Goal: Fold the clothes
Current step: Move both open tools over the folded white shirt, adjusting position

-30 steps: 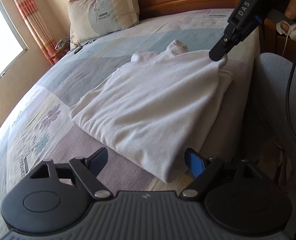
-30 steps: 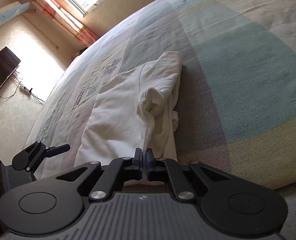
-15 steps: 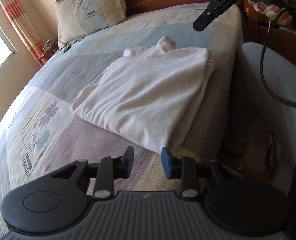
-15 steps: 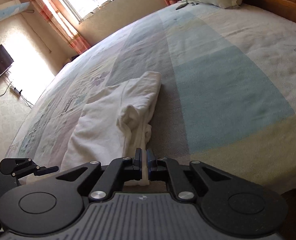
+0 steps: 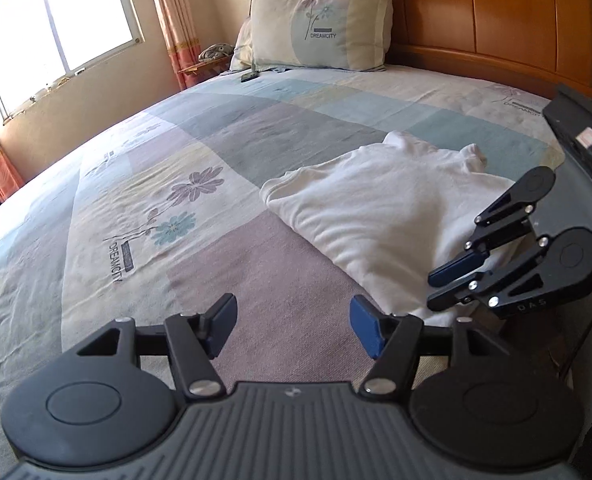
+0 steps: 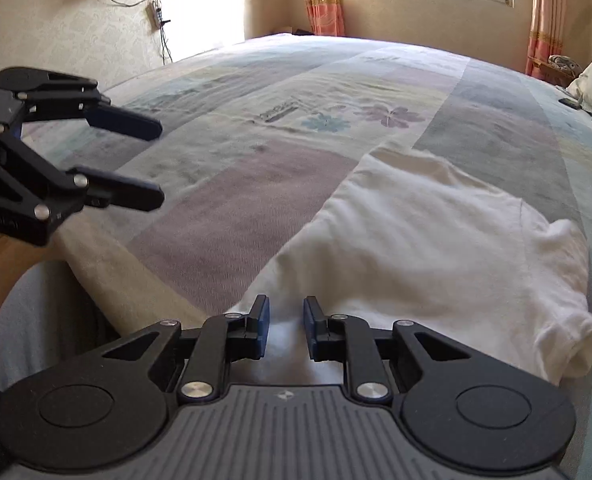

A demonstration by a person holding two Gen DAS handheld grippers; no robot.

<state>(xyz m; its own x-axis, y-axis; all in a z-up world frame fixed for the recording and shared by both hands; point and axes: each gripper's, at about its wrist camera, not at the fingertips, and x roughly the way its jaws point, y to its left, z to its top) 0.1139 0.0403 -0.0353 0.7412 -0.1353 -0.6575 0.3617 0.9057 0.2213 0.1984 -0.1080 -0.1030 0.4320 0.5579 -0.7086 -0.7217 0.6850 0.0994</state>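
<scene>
At the far left of the left wrist view, a bright window (image 5: 56,32) with a striped orange curtain (image 5: 172,20) is letting light into the room. A patchwork bedspread in pale blue, lilac and cream with printed flowers (image 5: 168,208) is covering the wide bed. At its head, a cream pillow printed with a flower and the word DREAMCITY (image 5: 319,28) is leaning against the curved orange-brown wooden headboard (image 5: 495,12), and a small dark flat object (image 5: 249,77), too small to identify, is lying just in front of the pillow.

The left gripper (image 5: 292,326) is hovering over a bare lilac patch of the bedspread with its blue-padded fingers spread wide, holding nothing. To its right, the folded white cotton garment (image 5: 387,216) is lying flat near the bed's right edge, with bunched cloth at its far end.

At the right edge of the same view, the right gripper (image 5: 451,280) is reaching over the garment's near corner. In the right wrist view, the right gripper (image 6: 286,326) is showing a narrow gap between its fingers, with white cloth lying under and between them; it is not pinching the garment (image 6: 435,248).
</scene>
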